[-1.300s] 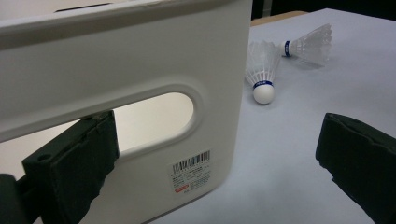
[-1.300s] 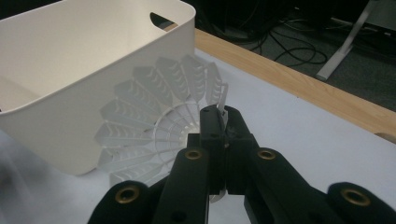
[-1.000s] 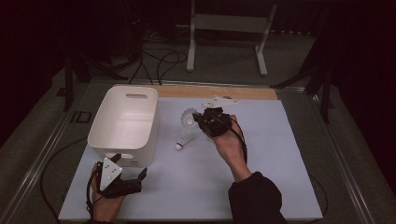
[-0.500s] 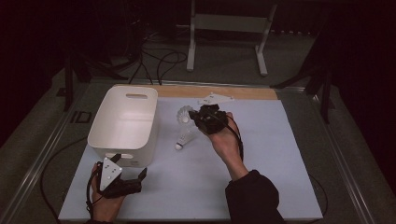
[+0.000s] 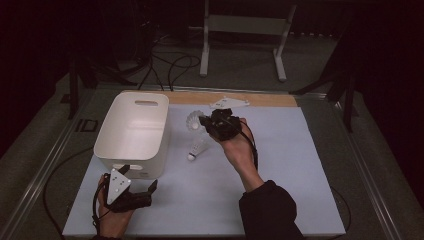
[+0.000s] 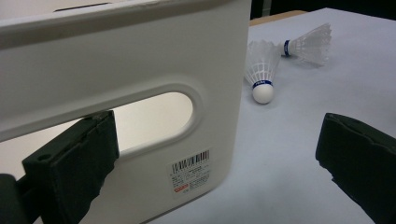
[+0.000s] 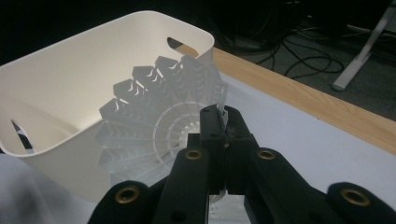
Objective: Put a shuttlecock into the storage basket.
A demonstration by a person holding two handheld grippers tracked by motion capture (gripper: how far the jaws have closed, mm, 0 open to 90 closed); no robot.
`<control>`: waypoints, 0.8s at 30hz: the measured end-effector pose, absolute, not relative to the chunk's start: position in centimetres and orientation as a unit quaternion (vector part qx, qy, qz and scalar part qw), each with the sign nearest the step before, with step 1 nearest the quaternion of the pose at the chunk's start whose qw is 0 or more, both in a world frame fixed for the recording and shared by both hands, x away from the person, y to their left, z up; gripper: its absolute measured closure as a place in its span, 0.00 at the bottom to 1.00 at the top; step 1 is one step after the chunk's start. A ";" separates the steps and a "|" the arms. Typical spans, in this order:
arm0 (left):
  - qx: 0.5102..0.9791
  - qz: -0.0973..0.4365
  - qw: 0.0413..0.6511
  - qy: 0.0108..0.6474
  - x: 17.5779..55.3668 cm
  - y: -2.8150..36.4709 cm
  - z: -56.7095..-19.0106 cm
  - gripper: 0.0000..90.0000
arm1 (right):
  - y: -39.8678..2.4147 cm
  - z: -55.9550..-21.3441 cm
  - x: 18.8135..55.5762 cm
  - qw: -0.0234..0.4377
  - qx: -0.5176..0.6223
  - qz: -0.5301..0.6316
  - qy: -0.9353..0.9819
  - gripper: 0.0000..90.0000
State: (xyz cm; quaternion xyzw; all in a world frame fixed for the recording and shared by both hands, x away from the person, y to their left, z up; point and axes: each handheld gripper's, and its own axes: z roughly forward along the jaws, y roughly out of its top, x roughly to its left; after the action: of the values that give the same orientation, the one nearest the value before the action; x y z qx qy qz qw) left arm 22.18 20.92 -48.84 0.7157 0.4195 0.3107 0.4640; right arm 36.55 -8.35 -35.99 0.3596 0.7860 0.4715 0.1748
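Your right gripper (image 5: 206,121) is clenched on the skirt edge of a white shuttlecock (image 5: 194,120), holding it above the pale blue surface (image 5: 300,165) just to the right of the white bin (image 5: 131,132); in the right gripper view the jaws pinch the feathered rim (image 7: 159,116) with the bin (image 7: 60,88) close behind it; a second shuttlecock (image 5: 198,149) lies on its side on the surface below your right hand (image 5: 240,150), near the bin's right wall, its cork pointing toward you. Your left gripper (image 5: 142,192) rests low at the near left of the surface, released, jaws spread wide; in the left gripper view one jaw sits against the bin's handle end (image 6: 154,116), the other stands apart over bare surface; both shuttlecocks (image 6: 261,74) (image 6: 308,42) show beyond.
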 end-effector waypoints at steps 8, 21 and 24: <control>0.717 0.310 0.463 0.418 22.2 20.9 -48.8 0.00 | -8.0 -35.7 36.7 0.170 0.359 0.477 0.784 0.99; 0.719 0.311 0.462 0.417 22.2 21.0 -48.8 0.00 | -7.6 -35.1 36.9 0.165 0.361 0.486 0.779 0.99; 0.719 0.311 0.462 0.417 22.2 20.9 -48.8 0.00 | -7.5 -34.8 37.0 0.166 0.359 0.487 0.779 0.99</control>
State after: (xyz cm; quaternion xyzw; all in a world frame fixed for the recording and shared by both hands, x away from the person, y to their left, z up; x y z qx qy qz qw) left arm 22.18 20.95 -48.82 0.7187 0.4167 0.3111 0.4616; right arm 37.02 -7.49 -34.85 0.3586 0.7787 0.4873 0.1659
